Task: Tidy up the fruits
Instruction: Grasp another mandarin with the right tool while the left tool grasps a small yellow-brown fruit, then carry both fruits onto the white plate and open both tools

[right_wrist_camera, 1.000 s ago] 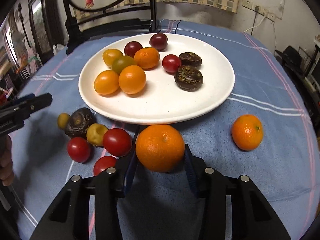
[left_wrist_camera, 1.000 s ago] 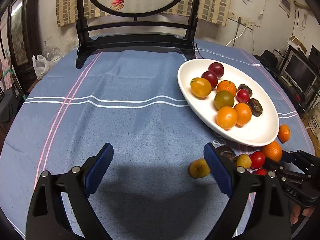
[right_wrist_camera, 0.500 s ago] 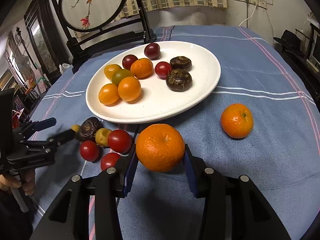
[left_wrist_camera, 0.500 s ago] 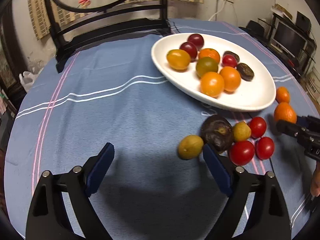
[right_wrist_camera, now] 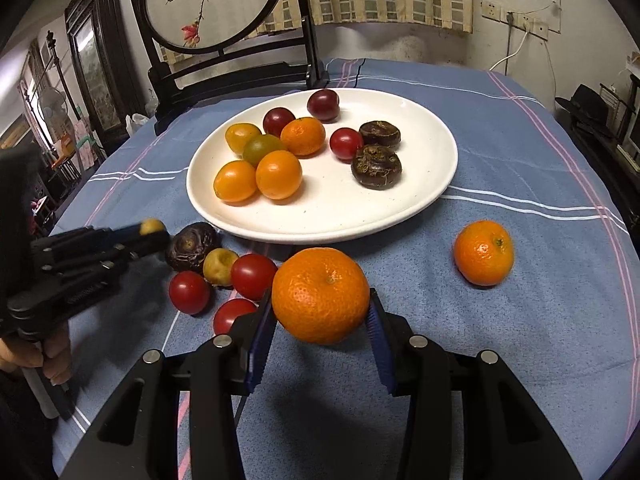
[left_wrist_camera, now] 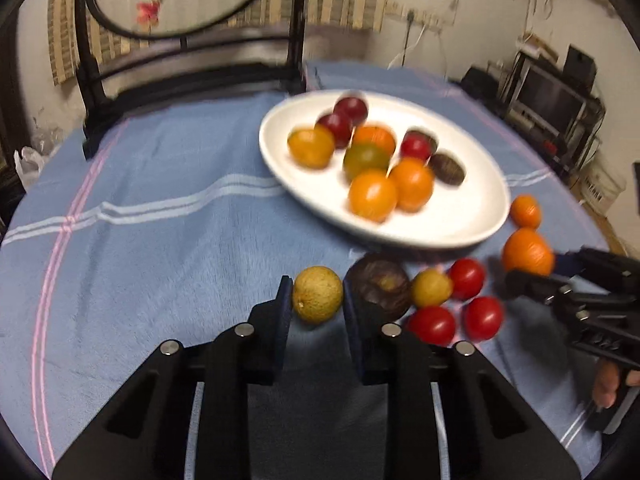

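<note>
My left gripper (left_wrist_camera: 316, 294) is shut on a small yellow-green fruit (left_wrist_camera: 317, 293), low over the blue cloth; it also shows in the right wrist view (right_wrist_camera: 152, 227). My right gripper (right_wrist_camera: 320, 312) is shut on a large orange mandarin (right_wrist_camera: 320, 294) and holds it above the cloth, in front of the white plate (right_wrist_camera: 420, 200). The plate holds several orange, red and dark fruits. Beside my left gripper lie a dark brown fruit (left_wrist_camera: 378, 288), a yellow fruit (left_wrist_camera: 431, 288) and three red tomatoes (left_wrist_camera: 432, 325).
A second mandarin (right_wrist_camera: 484, 258) lies on the cloth right of the plate. A dark wooden stand with a round painted screen (right_wrist_camera: 212, 4) stands at the table's far edge. Furniture and a TV are beyond the table on the right.
My left gripper has swung toward the loose fruits and shut on the yellow-green fruit. My right gripper has lifted the mandarin slightly and keeps holding it.
</note>
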The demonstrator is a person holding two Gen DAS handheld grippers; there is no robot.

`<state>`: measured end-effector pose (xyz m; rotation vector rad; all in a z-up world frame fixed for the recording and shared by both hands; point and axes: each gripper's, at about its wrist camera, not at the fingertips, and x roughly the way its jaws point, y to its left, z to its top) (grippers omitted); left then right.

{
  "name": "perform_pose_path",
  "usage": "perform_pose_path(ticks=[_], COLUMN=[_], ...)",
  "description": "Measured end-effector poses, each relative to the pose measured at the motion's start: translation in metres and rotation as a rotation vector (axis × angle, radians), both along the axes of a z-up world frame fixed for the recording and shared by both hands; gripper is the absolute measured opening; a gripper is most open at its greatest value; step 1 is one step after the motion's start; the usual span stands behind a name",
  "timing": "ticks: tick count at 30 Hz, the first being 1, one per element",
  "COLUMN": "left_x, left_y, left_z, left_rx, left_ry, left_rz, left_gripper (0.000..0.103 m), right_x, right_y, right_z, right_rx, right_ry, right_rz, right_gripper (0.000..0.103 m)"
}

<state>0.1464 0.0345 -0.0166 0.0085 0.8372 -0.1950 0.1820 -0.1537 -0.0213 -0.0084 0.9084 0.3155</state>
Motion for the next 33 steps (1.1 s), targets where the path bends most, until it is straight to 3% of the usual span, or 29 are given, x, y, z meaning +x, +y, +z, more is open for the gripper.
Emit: perform_pose_path(ticks=[8,14,20,25,33], left_x=[0.001,0.004,0.013,0.037,0.082], left_y=[0.008,0.022,0.015,-0.004,-0.022], left_z=[0.004,0.012,0.048,0.07,0.041], left_rx=[-0.038,-0.093,-0.15,-0.149,-0.125], left_ry=[0.009,0.007,-0.016,-0.04,0.034], left_rz=[0.025,0.082,0.08,0.083,0.125], left_gripper=[0.025,0.025,0.025,0.025,0.025], right_x=[-0.004,-0.006,0.004,0.024,0.046], right_y=[0.0,-0.009,-0.008,0.001,-0.001], right_z=[0.006,0.025,0.052,0.057,0.032], right_rx=[0.016,0.095,0.084,0.067,0.094], right_ry=[-0.037,-0.09,-0.126,-0.134,-0.084], right_rz=[0.001,-0.042,-0.061,-0.046,-0.095], right_gripper=[0.045,0.045,0.045,0.045,0.045])
